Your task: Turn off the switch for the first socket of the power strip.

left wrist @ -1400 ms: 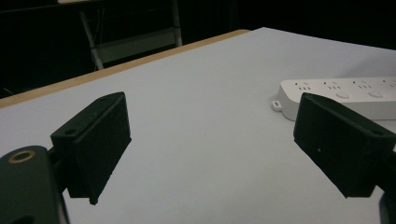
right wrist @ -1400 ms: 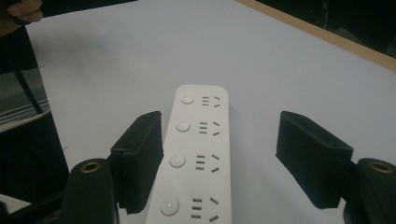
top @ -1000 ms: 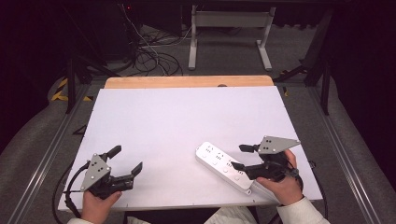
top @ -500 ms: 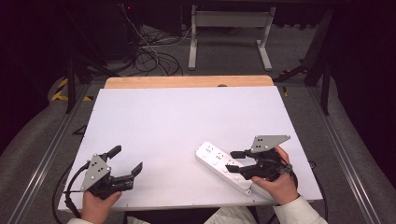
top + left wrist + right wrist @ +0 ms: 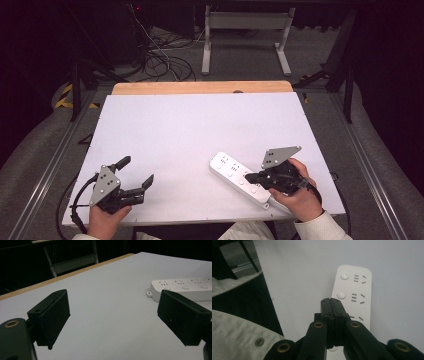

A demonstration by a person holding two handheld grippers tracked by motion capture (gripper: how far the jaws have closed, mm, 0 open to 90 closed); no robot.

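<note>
Power strip (image 5: pixel 240 179) on the white table (image 5: pixel 200 130), near right.
Right gripper (image 5: pixel 331 305) clenched empty over it; left gripper (image 5: pixel 136 172) released, near left.

A lab or test room. A white-topped table with a wooden far edge (image 5: pixel 200 88) stands on grey carpet. Tangled black cables (image 5: pixel 160 62) and a grey metal frame (image 5: pixel 245 30) lie beyond, in darkness.

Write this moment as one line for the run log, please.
left gripper: open, holds nothing | right gripper: jaws shut, above white power strip | table: strip near front right
</note>
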